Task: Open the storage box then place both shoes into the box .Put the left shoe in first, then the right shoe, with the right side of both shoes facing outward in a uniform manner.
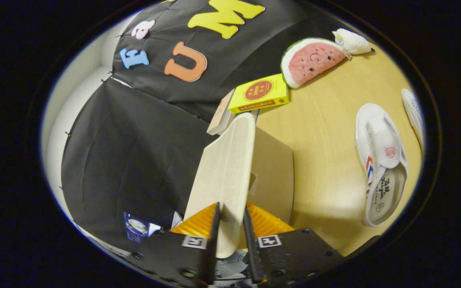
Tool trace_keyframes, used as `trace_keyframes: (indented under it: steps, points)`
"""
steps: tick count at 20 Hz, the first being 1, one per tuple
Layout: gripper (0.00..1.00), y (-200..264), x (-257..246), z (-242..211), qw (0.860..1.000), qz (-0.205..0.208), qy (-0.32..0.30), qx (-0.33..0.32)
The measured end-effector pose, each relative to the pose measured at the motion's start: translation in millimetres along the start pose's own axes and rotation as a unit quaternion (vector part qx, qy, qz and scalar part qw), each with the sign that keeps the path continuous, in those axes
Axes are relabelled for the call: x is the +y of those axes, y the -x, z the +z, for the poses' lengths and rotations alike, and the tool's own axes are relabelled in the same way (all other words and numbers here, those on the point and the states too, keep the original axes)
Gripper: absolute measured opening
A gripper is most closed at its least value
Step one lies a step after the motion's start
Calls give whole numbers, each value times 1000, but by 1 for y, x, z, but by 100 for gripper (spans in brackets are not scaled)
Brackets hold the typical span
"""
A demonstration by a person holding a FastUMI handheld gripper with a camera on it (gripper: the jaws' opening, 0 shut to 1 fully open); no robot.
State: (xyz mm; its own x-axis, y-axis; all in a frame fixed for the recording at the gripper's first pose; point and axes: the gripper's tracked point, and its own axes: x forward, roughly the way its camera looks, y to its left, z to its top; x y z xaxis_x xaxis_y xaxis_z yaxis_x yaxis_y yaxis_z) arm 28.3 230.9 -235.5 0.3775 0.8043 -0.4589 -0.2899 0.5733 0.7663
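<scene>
Gripper view. Item: storage box (272, 176), plain tan card, standing on the wooden table (326, 136) just ahead of the fingers and a little to their right.

Its lid (226, 168), a pale cream panel with a fine woven texture, is seen edge-on and raised. Its long axis runs straight away from the gripper (230, 228), from between the fingers up toward the booth wall. The near edge of the lid sits between the two fingers, which are closed on it from either side, so the gripper is grasping the lid. Judged: the opening step is in hand, and the coming move turns on swinging this panel further off the box mouth, whose inside cannot be made out.

Shoes, two, white canvas. One shoe (382, 164) lies on its side on the table, well to the right of the box, opening toward the camera, with a red and blue stripe at its side. A second shoe (413, 112) lies beyond it, only partly seen. Which is left cannot be told.

Further off: yellow box (259, 93), watermelon plush (312, 62), small white plush (352, 42).
</scene>
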Motion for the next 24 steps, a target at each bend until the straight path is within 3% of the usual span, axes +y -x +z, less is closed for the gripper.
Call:
trace_keyframes:
  steps: [4, 10, 19, 22, 23, 24]
  points:
    - [0, 11, 26, 6, 1000, 7, 16, 11]
    - [0, 20, 120, 25, 995, 37, 94, 9]
    - [1, -40, 249, -3, 968, 23, 247, 22]
    - [8, -69, 281, -17, 952, 15, 305, 20]
    - [17, -80, 292, -23, 946, 18, 322, 19]
    - [33, -88, 303, -29, 941, 23, 338, 18]
